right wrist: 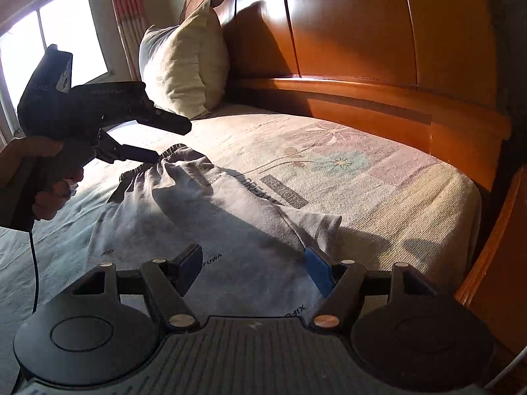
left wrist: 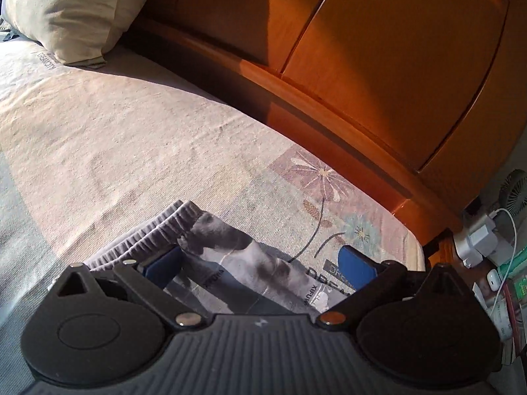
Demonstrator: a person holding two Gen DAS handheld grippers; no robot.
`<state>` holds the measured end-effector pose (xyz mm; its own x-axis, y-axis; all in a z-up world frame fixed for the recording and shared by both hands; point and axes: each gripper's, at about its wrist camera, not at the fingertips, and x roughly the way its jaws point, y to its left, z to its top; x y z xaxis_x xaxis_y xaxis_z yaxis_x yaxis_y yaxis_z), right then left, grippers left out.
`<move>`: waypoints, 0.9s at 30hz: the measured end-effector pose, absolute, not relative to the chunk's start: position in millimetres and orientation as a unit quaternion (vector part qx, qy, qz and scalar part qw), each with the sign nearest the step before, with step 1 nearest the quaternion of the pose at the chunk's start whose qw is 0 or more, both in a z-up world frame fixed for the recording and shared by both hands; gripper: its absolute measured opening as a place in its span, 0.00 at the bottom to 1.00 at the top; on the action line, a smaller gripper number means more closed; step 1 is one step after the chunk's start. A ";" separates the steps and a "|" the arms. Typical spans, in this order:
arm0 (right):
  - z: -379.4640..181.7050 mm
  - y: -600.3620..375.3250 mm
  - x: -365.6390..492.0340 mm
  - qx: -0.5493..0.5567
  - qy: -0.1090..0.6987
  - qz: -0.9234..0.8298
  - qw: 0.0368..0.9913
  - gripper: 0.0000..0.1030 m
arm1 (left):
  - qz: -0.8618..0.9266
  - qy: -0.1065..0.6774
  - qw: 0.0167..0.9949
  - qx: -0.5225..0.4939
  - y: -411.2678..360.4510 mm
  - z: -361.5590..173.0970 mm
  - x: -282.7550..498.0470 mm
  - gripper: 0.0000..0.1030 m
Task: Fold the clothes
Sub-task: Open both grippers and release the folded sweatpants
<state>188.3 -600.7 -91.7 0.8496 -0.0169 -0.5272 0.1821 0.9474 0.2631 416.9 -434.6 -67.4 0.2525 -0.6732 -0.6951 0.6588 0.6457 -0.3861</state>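
Observation:
A grey garment (right wrist: pixel 204 217) with an elastic waistband (right wrist: pixel 171 153) and printed letters lies crumpled on the bed sheet (right wrist: pixel 378 197). A hand (right wrist: pixel 49 177) holds my left gripper (right wrist: pixel 173 141) at the waistband end. Its jaws stand open, and the lower finger (right wrist: pixel 141 155) touches the gathered band. In the left wrist view the same gripper (left wrist: pixel 260 268) hangs over the waistband (left wrist: pixel 154 230), its blue pads (left wrist: pixel 357 270) wide apart with cloth below them. My right gripper (right wrist: pixel 253 266) is open over the garment's near end, pads apart and pressing on nothing.
A cream pillow (right wrist: pixel 184 65) leans on the wooden headboard (right wrist: pixel 362 49) at the back left. A window (right wrist: pixel 66 29) and curtain lie far left. Right of the bed, a side table carries a small fan (left wrist: pixel 513 194), chargers (left wrist: pixel 477 240) and a white cable.

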 end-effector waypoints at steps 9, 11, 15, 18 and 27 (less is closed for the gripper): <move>-82.3 -610.1 169.2 0.180 0.252 -0.066 0.949 0.74 | -0.403 0.431 0.806 0.056 -426.7 -43.6 389.5 0.97; -75.8 -610.8 159.2 0.180 0.243 -0.066 0.951 0.76 | -0.408 0.422 0.804 0.093 -413.5 -30.4 371.6 0.97; -68.0 -599.2 147.8 0.167 0.247 -0.050 0.953 0.77 | -0.412 0.406 0.801 0.154 -377.0 -19.4 330.6 0.98; -67.3 -575.9 145.0 0.140 0.258 -0.017 0.956 0.78 | -0.399 0.404 0.804 0.174 -345.1 -22.2 301.5 0.98; -87.8 -515.1 136.1 0.026 0.331 0.013 0.943 0.80 | -0.322 0.364 0.851 0.198 -263.6 -20.7 226.2 0.99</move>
